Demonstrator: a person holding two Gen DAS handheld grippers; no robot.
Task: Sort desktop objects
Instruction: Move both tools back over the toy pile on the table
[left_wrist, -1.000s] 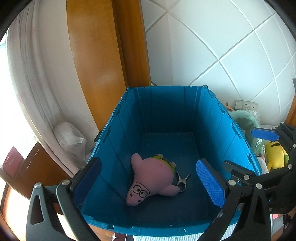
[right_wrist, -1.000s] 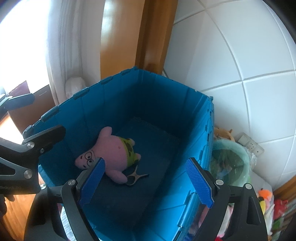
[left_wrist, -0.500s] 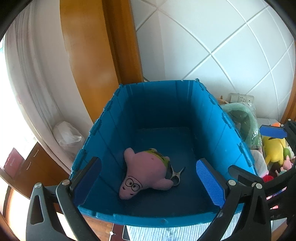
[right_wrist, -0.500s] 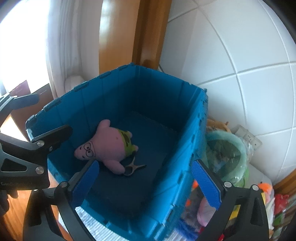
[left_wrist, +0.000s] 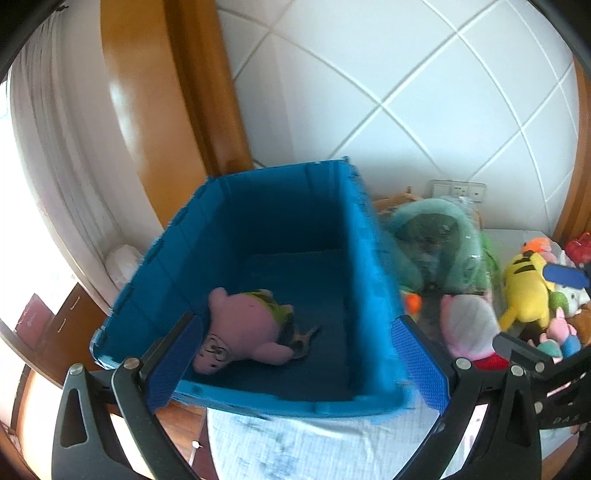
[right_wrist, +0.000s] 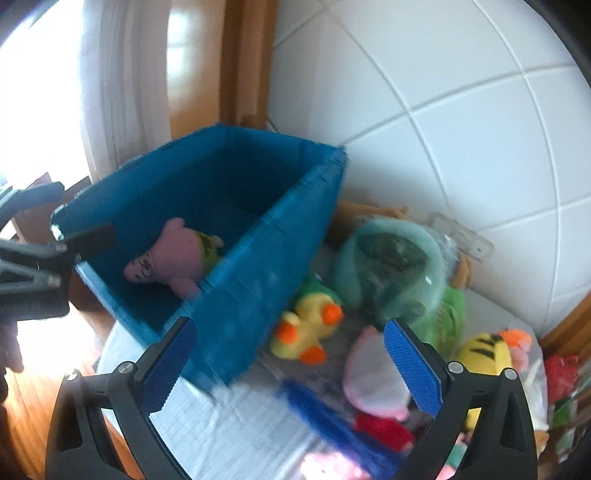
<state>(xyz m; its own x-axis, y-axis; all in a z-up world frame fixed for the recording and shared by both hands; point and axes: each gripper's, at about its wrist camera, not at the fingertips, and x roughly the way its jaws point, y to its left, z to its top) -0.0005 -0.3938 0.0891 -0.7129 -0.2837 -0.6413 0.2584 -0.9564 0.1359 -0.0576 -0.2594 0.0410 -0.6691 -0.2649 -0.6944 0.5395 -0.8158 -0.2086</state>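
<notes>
A pink star plush (left_wrist: 243, 328) lies on the floor of the blue bin (left_wrist: 373, 295), toward its near left corner, face with drawn glasses turned to the front wall. A small pair of scissors (left_wrist: 304, 338) lies just beside it on the bin floor, touching or nearly touching its lower edge. In the right wrist view the same plush (right_wrist: 173, 254) shows over the bin's near wall (right_wrist: 251, 295).

The bin stands on a pale cloth (left_wrist: 295, 446) that covers the bench, up against a white tiled wall (left_wrist: 424, 92) and beside a wooden frame (left_wrist: 155, 85).

Right of the bin, outside it, toys are heaped: a yellow duck (right_wrist: 306, 328) with orange beak and feet right against the bin's side, a green bundle in clear plastic (right_wrist: 391, 266) behind it, a pink and white plush (right_wrist: 373, 373) nearer the camera, and a yellow plush with black stripes (left_wrist: 524, 291) farther right. The pile is blurred, so the smaller pieces cannot be told apart.

The left gripper (left_wrist: 295, 362) hangs over the bin's near edge with its fingers spread and nothing between them. The right gripper (right_wrist: 291, 365) is over the toy pile by the bin's right wall; its fingers have just been opening, now stand wide apart, and grip nothing.
</notes>
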